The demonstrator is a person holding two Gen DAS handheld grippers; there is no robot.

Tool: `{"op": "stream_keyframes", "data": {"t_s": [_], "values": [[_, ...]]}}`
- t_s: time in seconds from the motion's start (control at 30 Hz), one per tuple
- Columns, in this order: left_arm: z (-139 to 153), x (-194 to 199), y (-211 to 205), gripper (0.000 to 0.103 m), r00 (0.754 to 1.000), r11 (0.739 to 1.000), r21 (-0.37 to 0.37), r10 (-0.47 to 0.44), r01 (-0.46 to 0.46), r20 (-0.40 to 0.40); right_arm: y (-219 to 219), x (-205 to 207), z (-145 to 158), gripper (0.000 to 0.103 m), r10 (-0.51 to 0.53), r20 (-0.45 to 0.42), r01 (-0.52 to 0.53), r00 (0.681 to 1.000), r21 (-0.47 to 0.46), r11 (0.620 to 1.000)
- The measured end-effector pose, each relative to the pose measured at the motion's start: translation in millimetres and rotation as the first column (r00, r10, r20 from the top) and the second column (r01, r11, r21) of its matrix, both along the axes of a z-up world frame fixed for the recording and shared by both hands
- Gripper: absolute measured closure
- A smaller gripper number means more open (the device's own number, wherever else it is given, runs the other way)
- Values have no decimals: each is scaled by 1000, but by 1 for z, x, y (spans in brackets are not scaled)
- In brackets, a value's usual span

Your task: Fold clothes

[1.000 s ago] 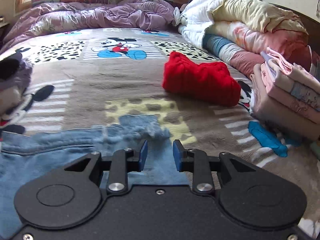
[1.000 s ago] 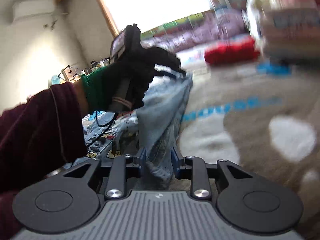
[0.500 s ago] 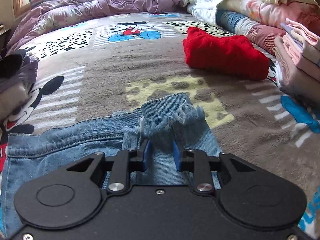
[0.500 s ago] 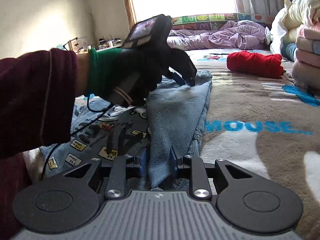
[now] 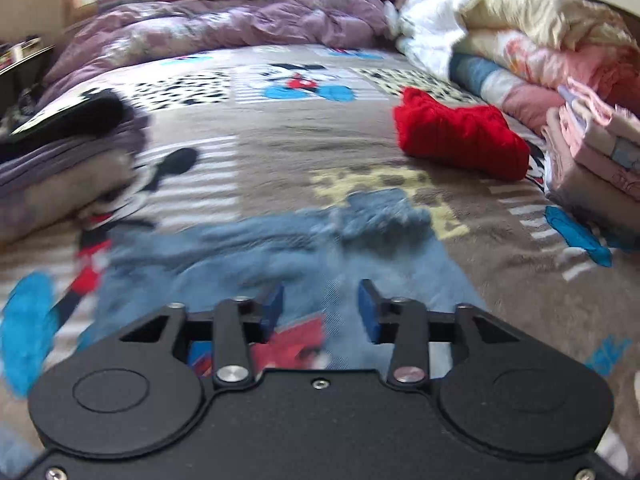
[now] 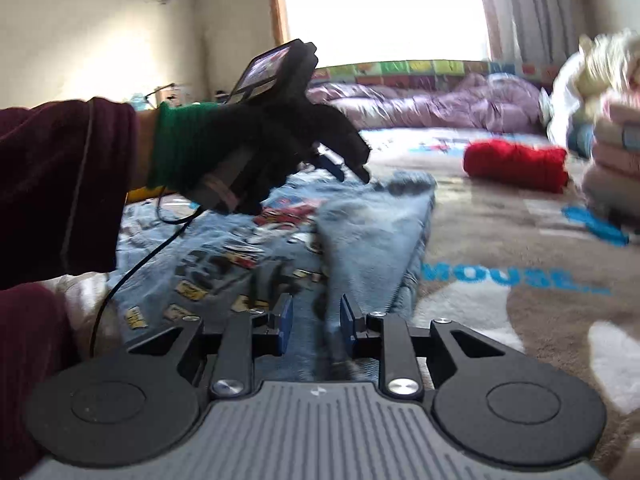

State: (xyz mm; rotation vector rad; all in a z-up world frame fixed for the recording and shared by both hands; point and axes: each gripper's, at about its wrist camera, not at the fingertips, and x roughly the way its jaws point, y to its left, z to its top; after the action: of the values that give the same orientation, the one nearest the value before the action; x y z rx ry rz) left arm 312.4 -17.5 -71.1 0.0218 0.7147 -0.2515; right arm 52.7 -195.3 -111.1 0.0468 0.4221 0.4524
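On the bed (image 5: 280, 160), spread over the cartoon blanket, we've got the jeans (image 5: 304, 248) lying flat, one leg doubled back over the patched part, its frayed hem pointing toward the far pillows. Our left tongs (image 5: 320, 306) hang just above the denim, blue pads spread wide with nothing between them. From the right wrist view we see the left hand (image 6: 280, 152), in a black glove with a green cuff, holding those tongs over the far end of the folded leg. Our right tongs (image 6: 316, 322) sit low at the near end of the jeans, pads parted to a moderate gap, and denim shows between them; we can't tell whether cloth touches either pad. Off to the right a red sweater (image 5: 460, 140) lies folded, well apart from the jeans. Beside it stands a stack of pink clothes (image 5: 592, 156). A purple quilt (image 5: 224, 24) is bunched along the far edge.
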Motion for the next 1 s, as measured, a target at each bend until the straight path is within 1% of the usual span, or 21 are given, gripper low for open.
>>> {"op": "stream_keyframes", "data": {"t_s": [0.13,0.27,0.37,0.5,0.6,0.73,0.83,1.0], "values": [[7,-46,41,60,998,997,-52,59,-58,22,9,-11,7,76,41,26,-41,999,-5,999],[12,-97,84,48,989,985,-109,137,-131,47,22,-19,12,75,90,36,-90,995,-7,996],[13,-132,116,44,977,967,-163,208,-197,54,38,-24,14,75,141,48,-140,989,-24,990],[9,-171,158,43,947,923,-250,315,-293,54,61,-30,12,75,208,56,-205,977,-56,977],[2,-195,188,43,916,880,-305,397,-365,50,77,-33,10,75,246,51,-242,968,-83,967],[-14,-214,227,42,879,797,-421,478,-433,0,97,-40,5,75,289,59,-279,956,-139,950],[-25,-224,252,42,851,727,-499,524,-472,-41,111,-47,-1,75,316,70,-296,946,-206,933],[-40,-225,283,42,818,625,-592,565,-509,-106,129,-56,-10,73,339,83,-299,937,-312,902]]}}
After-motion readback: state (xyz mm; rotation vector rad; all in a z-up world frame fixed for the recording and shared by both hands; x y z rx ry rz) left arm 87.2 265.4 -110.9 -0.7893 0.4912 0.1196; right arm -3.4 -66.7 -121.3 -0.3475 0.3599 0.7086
